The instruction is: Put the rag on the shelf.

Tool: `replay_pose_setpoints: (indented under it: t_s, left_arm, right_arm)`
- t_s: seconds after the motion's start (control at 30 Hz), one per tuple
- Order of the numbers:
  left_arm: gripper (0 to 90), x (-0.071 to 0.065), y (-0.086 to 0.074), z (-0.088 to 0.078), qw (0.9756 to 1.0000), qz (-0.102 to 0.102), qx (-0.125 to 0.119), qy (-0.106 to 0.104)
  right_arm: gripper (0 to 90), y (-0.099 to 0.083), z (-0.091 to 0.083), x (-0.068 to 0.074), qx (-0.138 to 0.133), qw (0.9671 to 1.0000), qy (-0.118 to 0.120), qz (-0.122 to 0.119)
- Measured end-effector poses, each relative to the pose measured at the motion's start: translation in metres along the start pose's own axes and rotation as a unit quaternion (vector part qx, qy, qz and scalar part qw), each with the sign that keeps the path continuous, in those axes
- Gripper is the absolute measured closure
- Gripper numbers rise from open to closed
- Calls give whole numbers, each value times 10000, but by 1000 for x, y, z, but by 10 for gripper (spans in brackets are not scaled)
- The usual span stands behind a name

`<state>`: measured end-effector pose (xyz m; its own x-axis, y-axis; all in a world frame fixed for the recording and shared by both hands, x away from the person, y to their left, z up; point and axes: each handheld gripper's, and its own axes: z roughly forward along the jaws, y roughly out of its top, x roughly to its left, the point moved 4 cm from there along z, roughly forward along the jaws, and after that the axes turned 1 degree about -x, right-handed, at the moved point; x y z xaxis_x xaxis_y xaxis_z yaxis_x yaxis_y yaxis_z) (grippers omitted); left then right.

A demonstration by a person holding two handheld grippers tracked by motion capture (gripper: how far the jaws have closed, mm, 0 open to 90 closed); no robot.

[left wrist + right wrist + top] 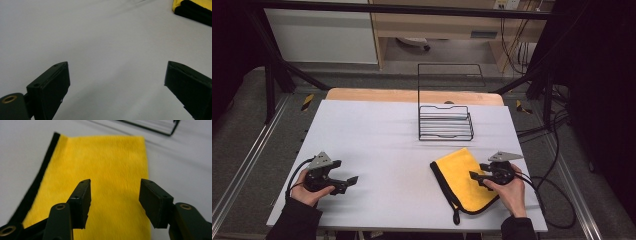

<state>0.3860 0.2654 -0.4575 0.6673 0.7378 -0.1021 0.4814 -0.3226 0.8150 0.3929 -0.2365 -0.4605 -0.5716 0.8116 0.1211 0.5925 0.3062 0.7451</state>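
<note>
Released over the folded yellow cloth (100, 182) at lower right, the right gripper (479, 178) holds nothing, the left gripper (348, 183) likewise gapes; regrasping and moving toward the wire rack (445, 123) is judged next.

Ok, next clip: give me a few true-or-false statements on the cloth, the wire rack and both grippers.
1. The yellow cloth lies folded on the table. True.
2. The right gripper clamps the cloth. False: its jaws stand apart above it.
3. The wire rack holds the cloth. False: the rack is empty, the cloth lies in front of it.
4. The left gripper is open over bare table. True.
5. The cloth has a black edge. True.
</note>
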Motion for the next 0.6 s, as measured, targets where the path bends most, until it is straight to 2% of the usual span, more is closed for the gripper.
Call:
replay_pose_setpoints:
  t_s: [0.3,0.33,0.43,0.5,0.53,0.57,0.6]
  left_arm:
    - [59,-2,0,0,10000,16,2,-24]
    - [59,-2,0,1,10000,13,4,-27]
    - [60,-2,0,1,10000,24,19,-33]
    - [61,-3,0,1,10000,26,23,-42]
    - [62,-3,0,2,10000,15,22,-48]
    - [62,-4,0,2,10000,-2,18,-49]
    - [63,-4,0,2,10000,-10,23,-50]
  right_arm:
    - [505,-34,-19,-12,198,9997,-54,161]
    - [505,-34,-19,-12,198,9997,-54,161]
    - [576,-39,-19,-11,216,9990,99,387]
    - [585,-39,-19,-11,231,9988,119,406]
    - [627,-39,-19,-11,229,9985,130,481]
    - [627,-39,-19,-11,229,9985,130,481]
    - [679,-40,-19,-10,221,9979,164,588]
